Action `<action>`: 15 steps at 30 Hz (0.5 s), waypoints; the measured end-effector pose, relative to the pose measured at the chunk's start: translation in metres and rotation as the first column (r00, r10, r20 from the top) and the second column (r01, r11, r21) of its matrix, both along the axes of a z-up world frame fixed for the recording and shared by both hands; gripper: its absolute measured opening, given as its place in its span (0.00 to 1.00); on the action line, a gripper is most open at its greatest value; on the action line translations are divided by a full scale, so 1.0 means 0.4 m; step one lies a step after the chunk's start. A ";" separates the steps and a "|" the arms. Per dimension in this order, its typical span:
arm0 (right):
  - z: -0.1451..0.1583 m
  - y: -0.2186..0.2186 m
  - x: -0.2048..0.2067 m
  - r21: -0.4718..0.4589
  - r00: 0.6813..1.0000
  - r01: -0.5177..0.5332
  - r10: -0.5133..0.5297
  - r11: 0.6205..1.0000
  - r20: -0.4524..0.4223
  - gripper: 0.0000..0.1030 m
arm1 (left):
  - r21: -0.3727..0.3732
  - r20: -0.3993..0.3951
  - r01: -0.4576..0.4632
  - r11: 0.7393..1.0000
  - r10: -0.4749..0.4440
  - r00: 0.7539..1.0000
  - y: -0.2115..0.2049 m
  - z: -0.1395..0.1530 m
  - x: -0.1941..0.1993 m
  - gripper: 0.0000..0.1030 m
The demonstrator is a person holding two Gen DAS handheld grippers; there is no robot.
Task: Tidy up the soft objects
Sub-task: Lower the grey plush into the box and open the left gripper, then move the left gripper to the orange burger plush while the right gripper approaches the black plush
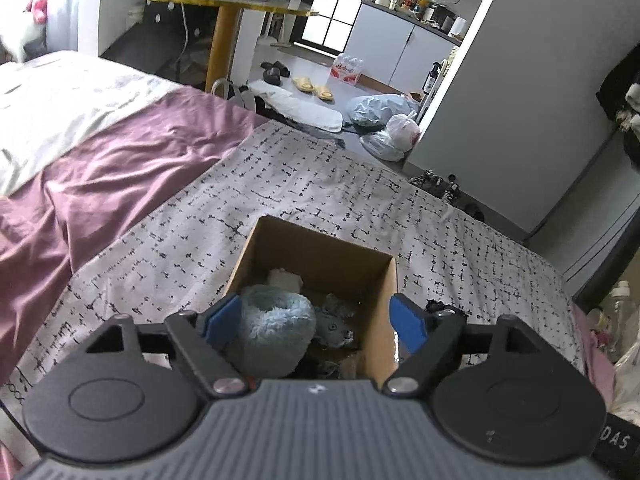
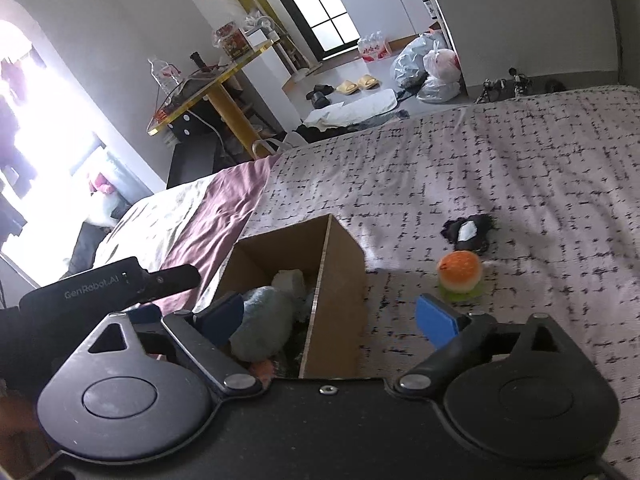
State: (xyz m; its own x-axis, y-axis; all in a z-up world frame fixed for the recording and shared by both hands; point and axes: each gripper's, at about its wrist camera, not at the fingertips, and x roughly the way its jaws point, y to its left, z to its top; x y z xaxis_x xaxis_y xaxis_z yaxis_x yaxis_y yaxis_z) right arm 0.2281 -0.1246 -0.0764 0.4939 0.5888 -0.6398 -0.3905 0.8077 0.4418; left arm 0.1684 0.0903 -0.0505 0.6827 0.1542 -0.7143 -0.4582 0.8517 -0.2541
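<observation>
soft toys sit packed in the cardboard box (image 1: 320, 256) on the patterned bedspread (image 1: 320, 184).

left wrist view: left gripper (image 1: 316, 320) hovers over the box's near edge, fingers spread wide w/ nothing pinched. big fluffy blue-grey plush (image 1: 272, 324) fills the near-left of the box, just beside the pad at 9 o'clock; can't tell if it touches. a smaller grey plush (image 1: 334, 320) lies at its 3 o'clock, a pale one (image 1: 284, 278) at 12. likely dropped in here bc the box is the collecting spot. purple sheet (image 1: 120, 168) lies off at 10 o'clock.

right wrist view: right gripper (image 2: 332, 320) also hangs over the box (image 2: 340, 280), fingers wide apart, gripping nothing. same blue-grey plush (image 2: 264, 324) rests inside by the pad at 9 o'clock. left gripper's body (image 2: 120, 284) shows at 9 o'clock. still out on the bedspread (image 2: 480, 160): an orange burger-like plush (image 2: 460, 276) at 2 o'clock of the box, & a black-and-white soft thing (image 2: 468, 232) just past it at 1 o'clock. i judge those two are left to fetch; the burger is nearest the right gripper.
</observation>
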 end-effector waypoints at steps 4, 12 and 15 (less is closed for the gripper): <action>0.002 -0.036 0.003 -0.018 1.000 -0.003 0.003 1.000 0.010 0.92 | 0.023 -0.007 0.016 1.000 -0.016 1.000 -0.033 0.004 0.005 0.80; 0.016 -0.119 0.015 -0.021 0.999 0.016 -0.015 1.000 0.036 0.96 | 0.081 -0.025 0.056 0.995 -0.055 0.998 -0.112 0.020 0.025 0.86; 0.016 -0.152 0.027 -0.011 0.999 0.038 -0.037 0.999 0.032 0.96 | 0.088 -0.022 0.064 0.994 -0.062 0.998 -0.137 0.029 0.033 0.87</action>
